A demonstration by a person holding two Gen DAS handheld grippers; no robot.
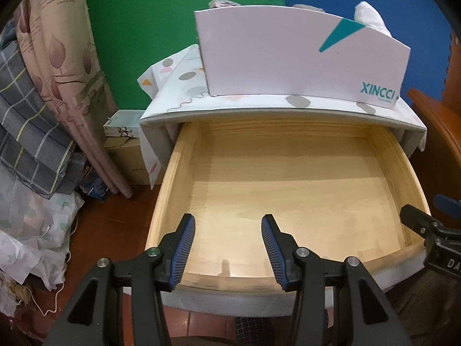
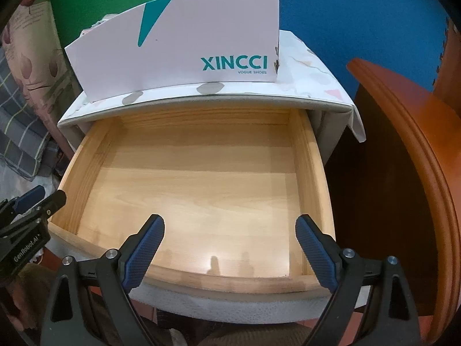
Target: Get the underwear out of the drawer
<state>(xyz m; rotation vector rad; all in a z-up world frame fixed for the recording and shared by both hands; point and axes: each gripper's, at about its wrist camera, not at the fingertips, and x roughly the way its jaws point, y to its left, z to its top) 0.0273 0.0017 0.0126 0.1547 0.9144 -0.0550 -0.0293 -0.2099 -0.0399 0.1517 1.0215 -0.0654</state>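
Below, both the left gripper [image 1: 227, 230] and right gripper [image 2: 230, 230], ribbed blue pads spread, hover over the pale wooden drawer [image 2: 184, 173]. Ahead, white cloth [image 1: 371, 17] pokes from a glossy XINCCI shoebox [image 2: 184, 40].

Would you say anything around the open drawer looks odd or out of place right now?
Yes: the drawer is pulled open, yet its visible wooden floor is bare, with no underwear showing. White cloth pokes above the shoe box on top. Both grippers hover open and empty.

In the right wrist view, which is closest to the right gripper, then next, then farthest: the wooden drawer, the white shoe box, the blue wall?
From the right gripper:
1. Open wooden drawer, right below.
2. White XINCCI shoe box, on top of the cabinet behind.
3. Blue wall, at the back right.
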